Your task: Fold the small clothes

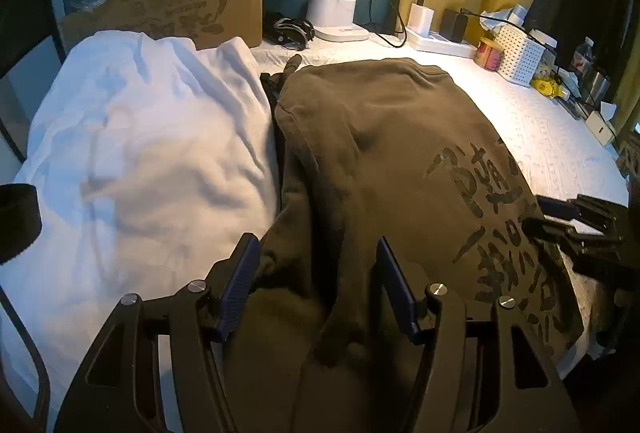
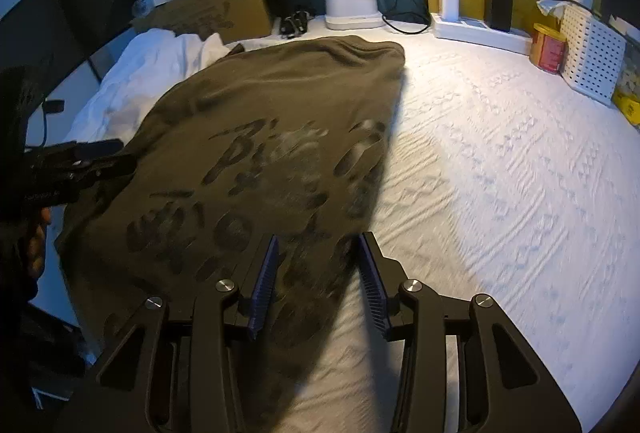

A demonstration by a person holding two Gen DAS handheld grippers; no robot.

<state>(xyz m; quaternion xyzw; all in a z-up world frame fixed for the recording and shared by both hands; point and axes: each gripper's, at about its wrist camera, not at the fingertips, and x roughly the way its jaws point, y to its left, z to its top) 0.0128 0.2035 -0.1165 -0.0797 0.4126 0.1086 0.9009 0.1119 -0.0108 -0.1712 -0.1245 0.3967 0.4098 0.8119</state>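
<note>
An olive-brown garment (image 1: 400, 153) (image 2: 260, 113) with dark printed lettering lies spread flat on the white textured cover (image 2: 500, 153). My left gripper (image 1: 318, 253) stands over its near left part, jaws apart. The fabric shows between the blue pads (image 1: 240, 285), and no squeeze on it is visible. In the right wrist view this left gripper (image 2: 120, 159) reaches in at the garment's left edge. My right gripper (image 2: 320, 245) is open above the garment's near right edge, one pad over cloth and one over the cover. It also appears as the right gripper (image 1: 536, 223) in the left wrist view.
A white garment (image 1: 140, 133) (image 2: 152, 61) lies crumpled left of the olive one. Along the back stand a cardboard box (image 1: 180, 9), a lamp base (image 1: 332, 9), a power strip (image 1: 440, 43), a red can (image 1: 488, 53) and a white perforated basket (image 1: 518, 57). Bare cover stretches to the right.
</note>
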